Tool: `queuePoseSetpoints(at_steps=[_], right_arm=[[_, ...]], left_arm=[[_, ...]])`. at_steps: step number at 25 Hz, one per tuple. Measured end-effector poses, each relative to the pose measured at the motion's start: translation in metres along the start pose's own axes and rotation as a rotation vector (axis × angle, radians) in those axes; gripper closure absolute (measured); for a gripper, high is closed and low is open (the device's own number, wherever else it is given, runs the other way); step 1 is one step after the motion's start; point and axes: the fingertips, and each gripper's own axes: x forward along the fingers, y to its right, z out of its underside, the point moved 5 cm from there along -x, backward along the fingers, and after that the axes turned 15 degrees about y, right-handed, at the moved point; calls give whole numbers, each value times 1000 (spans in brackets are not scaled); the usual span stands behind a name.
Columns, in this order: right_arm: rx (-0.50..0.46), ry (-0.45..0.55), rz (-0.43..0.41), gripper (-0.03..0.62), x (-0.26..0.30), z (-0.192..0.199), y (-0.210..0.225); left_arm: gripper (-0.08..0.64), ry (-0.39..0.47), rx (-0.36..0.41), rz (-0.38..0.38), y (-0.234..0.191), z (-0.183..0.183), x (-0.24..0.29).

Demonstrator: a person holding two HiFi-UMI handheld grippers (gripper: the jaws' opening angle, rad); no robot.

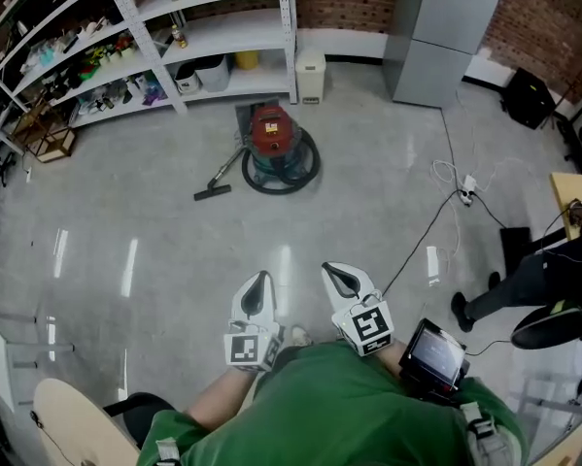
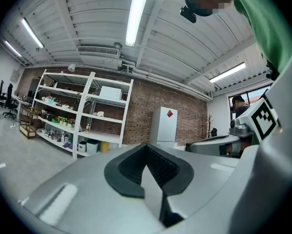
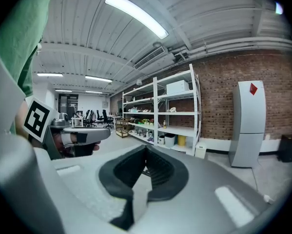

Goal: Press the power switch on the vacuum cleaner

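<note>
Holding left gripper [image 1: 259, 289] and right gripper [image 1: 343, 280] side by side at the near edge, just beyond a green shirt [image 1: 339, 406], tips pointing far. Showing both pairs of jaws closed, pads meeting, gripping nothing. Locating vacuum [image 1: 271, 140], red-topped, on the floor [image 1: 125, 231] far ahead, well apart from both grippers and just near of the shelves [image 1: 203, 37]. Noting hose [image 1: 305, 168] looping round its base, nozzle [image 1: 212, 192] lying to its left. Noting grey cabinet [image 1: 446, 27] far right, cable [image 1: 417, 246] crossing the floor on the right, and a person's legs [image 1: 524, 284] at the right edge.
</note>
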Motion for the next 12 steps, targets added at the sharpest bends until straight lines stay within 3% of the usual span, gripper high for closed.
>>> queuePoseSetpoints(at_steps=[12], right_arm=[[-30,-18,90,590,23,5,-14]], left_arm=[[552,23,-16,50,-39,12,-2]])
